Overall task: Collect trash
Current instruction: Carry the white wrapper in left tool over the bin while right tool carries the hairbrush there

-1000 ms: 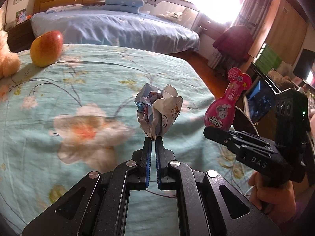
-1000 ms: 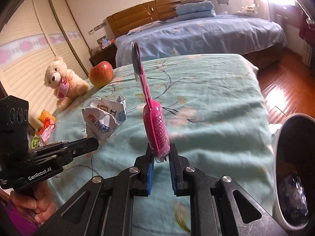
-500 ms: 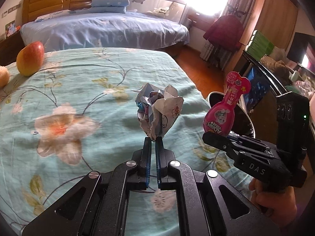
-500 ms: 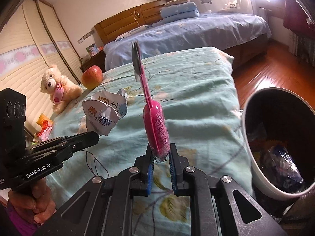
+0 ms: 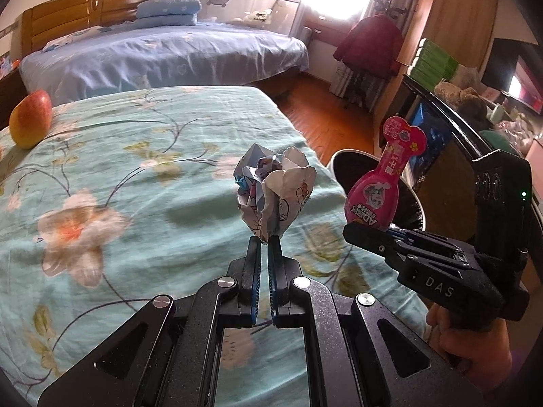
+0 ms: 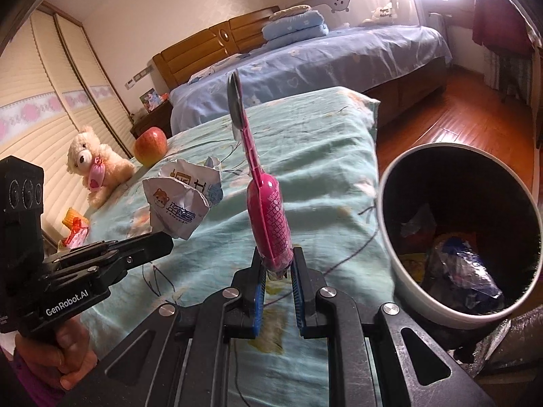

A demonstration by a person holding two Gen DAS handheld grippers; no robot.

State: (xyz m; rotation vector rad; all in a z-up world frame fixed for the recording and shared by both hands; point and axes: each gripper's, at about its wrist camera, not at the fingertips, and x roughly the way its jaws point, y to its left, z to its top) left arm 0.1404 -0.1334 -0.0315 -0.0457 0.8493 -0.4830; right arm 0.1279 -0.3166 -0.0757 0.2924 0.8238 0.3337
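My left gripper point(image 5: 264, 240) is shut on a crumpled white printed wrapper point(image 5: 275, 191), held up over the teal flowered bedspread point(image 5: 135, 176). That wrapper point(image 6: 181, 203) and the left gripper point(image 6: 163, 242) also show at the left of the right wrist view. My right gripper point(image 6: 275, 263) is shut on the bottom of a pink bottle-shaped candy package point(image 6: 268, 217) that stands upright. The same package point(image 5: 383, 190) and right gripper point(image 5: 353, 232) appear at the right of the left wrist view. A white bin with a black liner point(image 6: 390, 230) holding trash stands beside the bed, right of the package.
An apple point(image 6: 151, 146), a cream teddy bear point(image 6: 95, 162) and an orange snack packet point(image 6: 76, 227) lie on the bedspread's far side. A second bed with blue sheets point(image 5: 163, 54) stands behind. Wooden floor point(image 6: 475, 115) and a dark cabinet point(image 5: 451, 156) lie past the bin.
Both grippers have carried their items sideways toward the bed's edge. The bin has come much further into view on the right. Both grips are unchanged.
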